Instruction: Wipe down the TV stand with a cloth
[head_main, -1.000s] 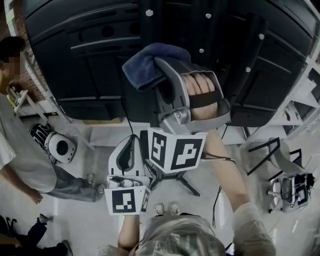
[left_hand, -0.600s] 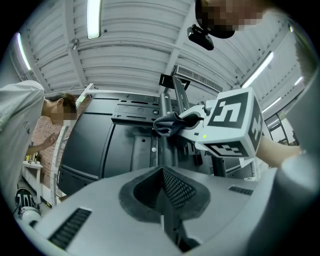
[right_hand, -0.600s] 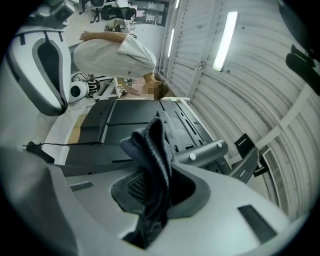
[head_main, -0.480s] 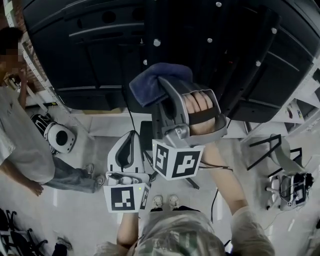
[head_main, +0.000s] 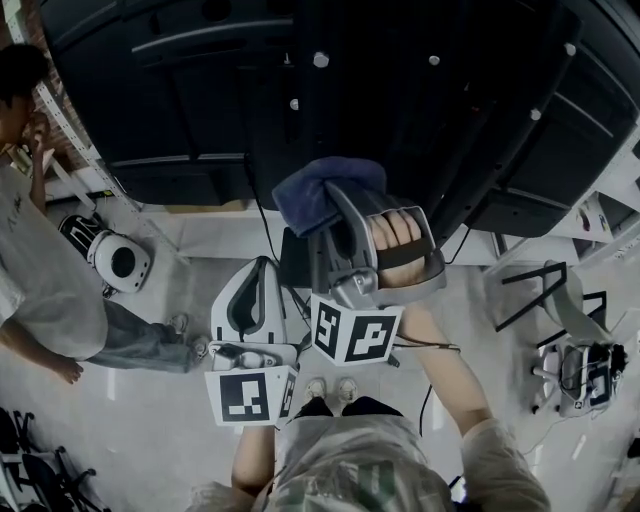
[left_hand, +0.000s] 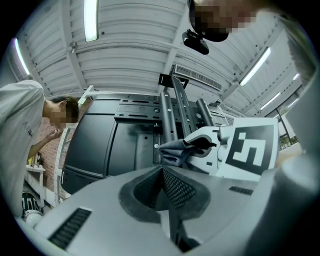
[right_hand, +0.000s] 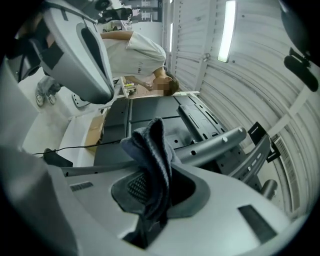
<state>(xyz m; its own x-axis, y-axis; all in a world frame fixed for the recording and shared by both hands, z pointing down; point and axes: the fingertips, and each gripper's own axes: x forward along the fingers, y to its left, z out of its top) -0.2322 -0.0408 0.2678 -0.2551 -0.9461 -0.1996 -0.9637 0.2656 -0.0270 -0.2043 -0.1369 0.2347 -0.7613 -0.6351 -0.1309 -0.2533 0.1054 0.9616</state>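
My right gripper (head_main: 322, 205) is shut on a dark blue cloth (head_main: 312, 192), which bunches out past its jaws. In the right gripper view the cloth (right_hand: 151, 150) hangs pinched between the pads, in front of the black TV stand's metal posts (right_hand: 210, 145). The stand's black back panel and uprights (head_main: 400, 90) fill the top of the head view; the cloth sits just below them. My left gripper (head_main: 255, 300) hangs lower and to the left, shut with nothing in it. Its own view shows the pads pressed together (left_hand: 162, 182) and the right gripper with the cloth (left_hand: 175, 149) beyond.
A person in a light shirt (head_main: 40, 290) stands at the left beside a white round device (head_main: 118, 262) on the floor. Folding frames and gear (head_main: 575, 375) lie at the right. A black cable (head_main: 262, 225) runs down from the stand. The stand's foot (head_main: 300, 260) is below the cloth.
The right gripper with the cloth has dropped lower and slightly right in the head view, away from the stand's upper panel. The left gripper has stayed about where it was.
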